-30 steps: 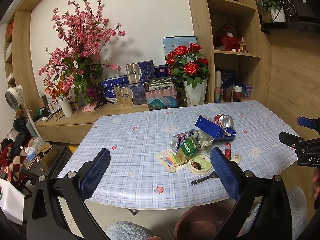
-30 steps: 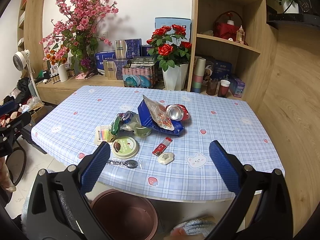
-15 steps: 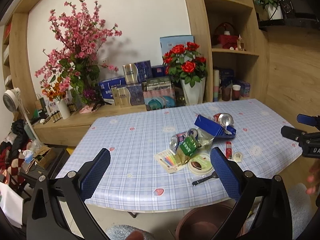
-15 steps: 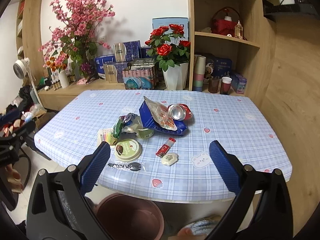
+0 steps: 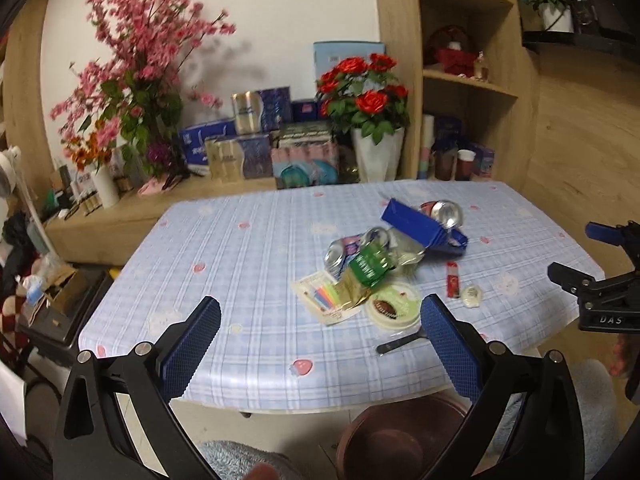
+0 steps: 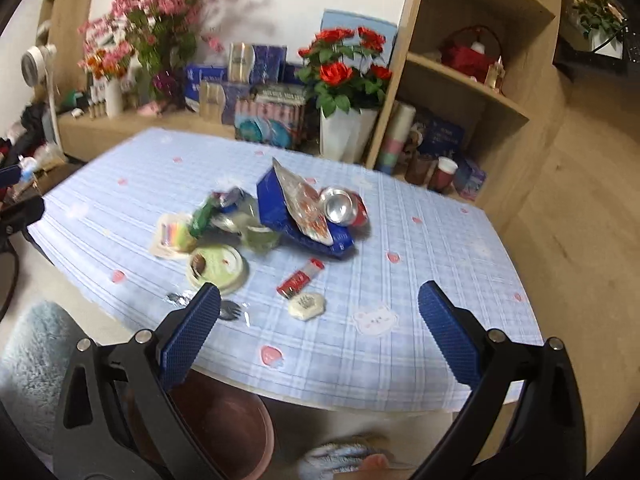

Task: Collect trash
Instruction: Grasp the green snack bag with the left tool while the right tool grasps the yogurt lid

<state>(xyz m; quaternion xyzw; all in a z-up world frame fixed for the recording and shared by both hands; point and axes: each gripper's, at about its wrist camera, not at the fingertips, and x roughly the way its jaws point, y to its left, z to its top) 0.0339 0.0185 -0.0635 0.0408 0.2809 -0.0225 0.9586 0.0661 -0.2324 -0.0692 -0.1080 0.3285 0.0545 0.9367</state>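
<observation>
Trash lies in a heap on the blue checked table (image 5: 248, 256) (image 6: 420, 248): a blue box (image 5: 416, 226) (image 6: 280, 208), a crushed red can (image 6: 344, 208) (image 5: 444, 212), a green wrapper (image 5: 368, 264) (image 6: 202, 216), a round green lid (image 5: 394, 308) (image 6: 218, 264), a red sachet (image 6: 300, 278) (image 5: 453, 280), a small white packet (image 6: 306, 306) (image 5: 472, 295) and a wrapped plastic spoon (image 5: 400, 342) (image 6: 228, 312). A brown bin (image 5: 396, 440) (image 6: 228, 432) stands on the floor under the near table edge. My left gripper (image 5: 320, 344) and right gripper (image 6: 318, 328) are both open and empty, short of the table's near edge.
Vases of red roses (image 5: 368, 92) (image 6: 344, 64) and pink blossom (image 5: 140, 64), gift boxes and cups crowd the wooden ledge and shelves behind the table. A fluffy grey-blue cushion (image 6: 28, 360) lies by the bin. The right gripper (image 5: 600, 280) shows at the left wrist view's right edge.
Both grippers have come closer to the table. The right one has tilted and swung towards the trash heap, its view now blurred. Nothing was picked up.
</observation>
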